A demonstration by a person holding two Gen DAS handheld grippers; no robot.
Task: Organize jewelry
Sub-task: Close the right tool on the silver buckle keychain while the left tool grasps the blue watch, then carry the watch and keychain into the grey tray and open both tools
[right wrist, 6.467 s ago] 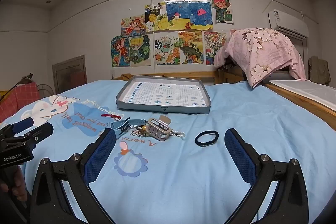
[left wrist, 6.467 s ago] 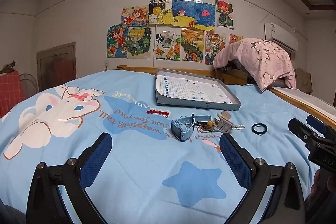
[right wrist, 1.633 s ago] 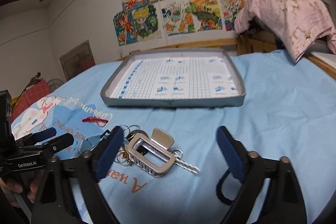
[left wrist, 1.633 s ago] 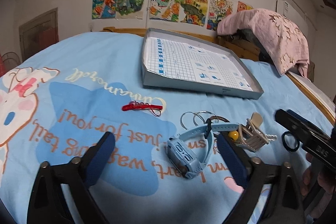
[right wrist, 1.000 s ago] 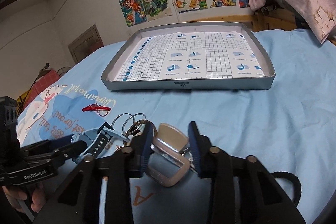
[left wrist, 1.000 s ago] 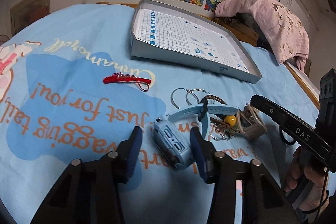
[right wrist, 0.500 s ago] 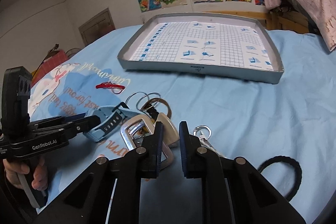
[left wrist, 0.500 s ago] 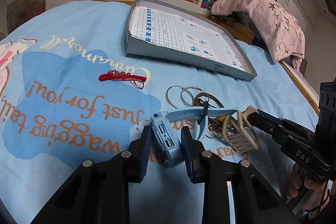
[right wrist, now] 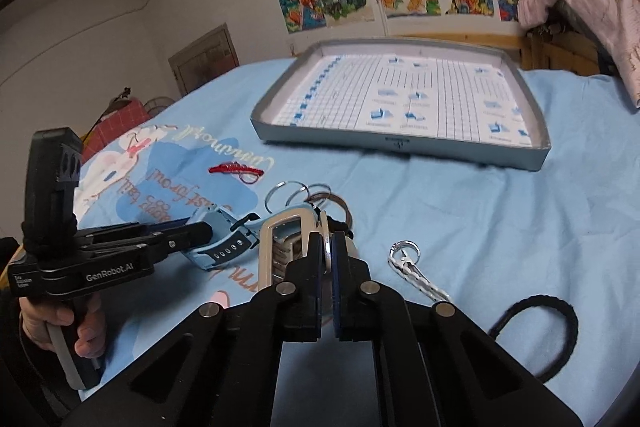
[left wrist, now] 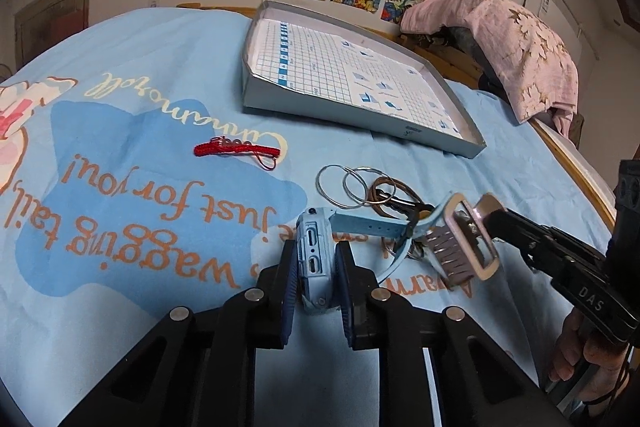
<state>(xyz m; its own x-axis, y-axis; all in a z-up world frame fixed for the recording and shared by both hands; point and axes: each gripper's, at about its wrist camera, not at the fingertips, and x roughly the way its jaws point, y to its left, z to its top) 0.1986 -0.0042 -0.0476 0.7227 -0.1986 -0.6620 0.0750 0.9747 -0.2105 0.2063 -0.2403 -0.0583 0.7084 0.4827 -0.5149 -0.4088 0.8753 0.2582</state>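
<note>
Blue bedsheet [left wrist: 132, 75]: left gripper [left wrist: 316, 263] closing on watch [left wrist: 314, 251]; right gripper [right wrist: 327, 259] clamps hair claw [right wrist: 280, 247].

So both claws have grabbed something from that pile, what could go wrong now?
The blue watch in the left gripper, whose jaws are closing, has its strap threaded through the key rings, so lifting may drag them along. The right gripper pinches only the edge of the hair claw; it could slip.

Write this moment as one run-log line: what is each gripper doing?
left gripper: closing on blue watch | right gripper: shut on hair claw clip | tray: nothing placed yet
</note>
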